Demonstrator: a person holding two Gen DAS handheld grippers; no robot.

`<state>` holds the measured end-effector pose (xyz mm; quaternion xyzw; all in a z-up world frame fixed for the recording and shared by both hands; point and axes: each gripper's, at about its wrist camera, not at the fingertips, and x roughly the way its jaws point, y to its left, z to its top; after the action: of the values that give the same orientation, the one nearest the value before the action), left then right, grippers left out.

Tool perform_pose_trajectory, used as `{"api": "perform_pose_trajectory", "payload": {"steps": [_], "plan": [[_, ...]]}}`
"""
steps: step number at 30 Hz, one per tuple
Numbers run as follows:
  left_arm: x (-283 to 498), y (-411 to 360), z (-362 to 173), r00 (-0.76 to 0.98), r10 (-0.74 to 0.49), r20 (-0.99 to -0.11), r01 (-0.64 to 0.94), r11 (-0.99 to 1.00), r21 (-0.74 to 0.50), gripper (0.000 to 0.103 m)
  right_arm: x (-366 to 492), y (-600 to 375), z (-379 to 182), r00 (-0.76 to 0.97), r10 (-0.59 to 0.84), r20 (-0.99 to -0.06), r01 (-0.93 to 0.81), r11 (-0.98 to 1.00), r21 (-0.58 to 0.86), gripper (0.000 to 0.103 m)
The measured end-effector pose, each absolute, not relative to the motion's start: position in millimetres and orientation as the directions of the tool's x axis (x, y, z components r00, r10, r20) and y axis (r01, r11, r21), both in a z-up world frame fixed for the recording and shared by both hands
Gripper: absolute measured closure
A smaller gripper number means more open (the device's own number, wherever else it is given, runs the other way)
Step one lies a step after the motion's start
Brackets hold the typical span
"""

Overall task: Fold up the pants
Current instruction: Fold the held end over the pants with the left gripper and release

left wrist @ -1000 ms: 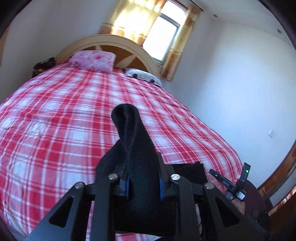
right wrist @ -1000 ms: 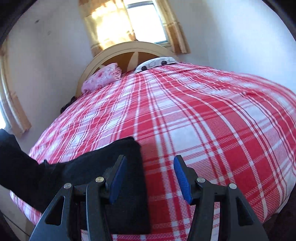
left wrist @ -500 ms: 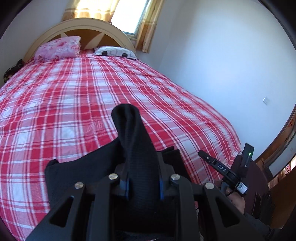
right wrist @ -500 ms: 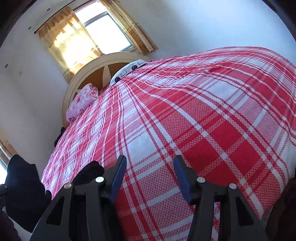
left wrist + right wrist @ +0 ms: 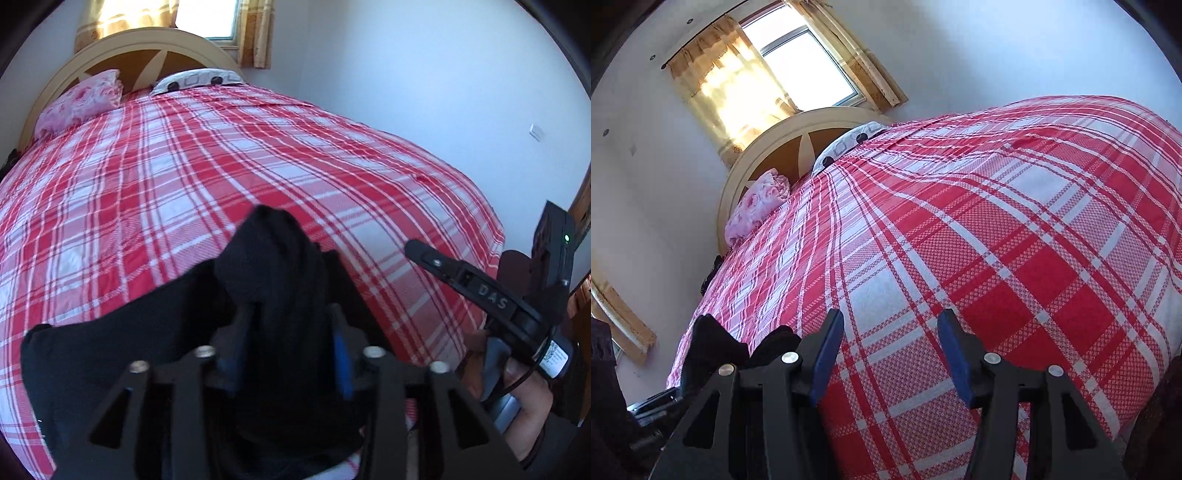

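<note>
The left claw (image 5: pixel 291 350) has a thick fold of the black pants (image 5: pixel 273 266) standing up between its blue pads (image 5: pixel 341 365); its jaws are opening, and a gap shows beside the left pad, so the cloth sits loosely between them rather than pinched. The fold rises past the fingertips and ends in a rounded hump just ahead of the claw. The rest of the pants spreads flat on the bed (image 5: pixel 184 166) under the claw and out to its left, with one edge reaching well to the left and a corner just right of the fingers.

The right claw (image 5: pixel 890 354) hovers over bare red-and-white plaid bedding, jaws at a middling width with nothing between its blue pads (image 5: pixel 955 358). From it, the pants (image 5: pixel 713 343) show as a dark bunch low and to its left, near the edge of the bed (image 5: pixel 997 221).

In the left wrist view the right claw (image 5: pixel 417 247) sits to the right, held by a hand (image 5: pixel 524 402); its black finger carries raised letters reading "DAS" (image 5: pixel 493 297), and a white sticker (image 5: pixel 554 360) near its base has print too small to read. A green light (image 5: pixel 566 238) glows on the unit above
</note>
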<state>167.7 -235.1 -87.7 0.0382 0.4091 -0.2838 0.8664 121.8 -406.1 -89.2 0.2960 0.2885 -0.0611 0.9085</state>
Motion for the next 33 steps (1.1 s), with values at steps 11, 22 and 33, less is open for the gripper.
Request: {"api": "perform_pose_trajectory", "payload": {"steps": [11, 22, 33], "plan": [[110, -191, -62, 0.71, -0.356, -0.608, 0.492, 0.868, 0.067, 0.027, 108, -394, -65, 0.865, 0.073, -0.496, 0.203, 0.854, 0.48, 0.048], [111, -83, -96, 0.768, -0.249, -0.59, 0.241, 0.966, -0.095, 0.018, 95, -282, -42, 0.783, 0.194, -0.591, -0.084, 0.974, 0.209, 0.048], [124, -61, -140, 0.697, -0.277, -0.661, 0.185, 0.961, -0.207, 0.005, 92, -314, -82, 0.709, 0.172, -0.684, 0.0, 0.97, 0.243, 0.085]]}}
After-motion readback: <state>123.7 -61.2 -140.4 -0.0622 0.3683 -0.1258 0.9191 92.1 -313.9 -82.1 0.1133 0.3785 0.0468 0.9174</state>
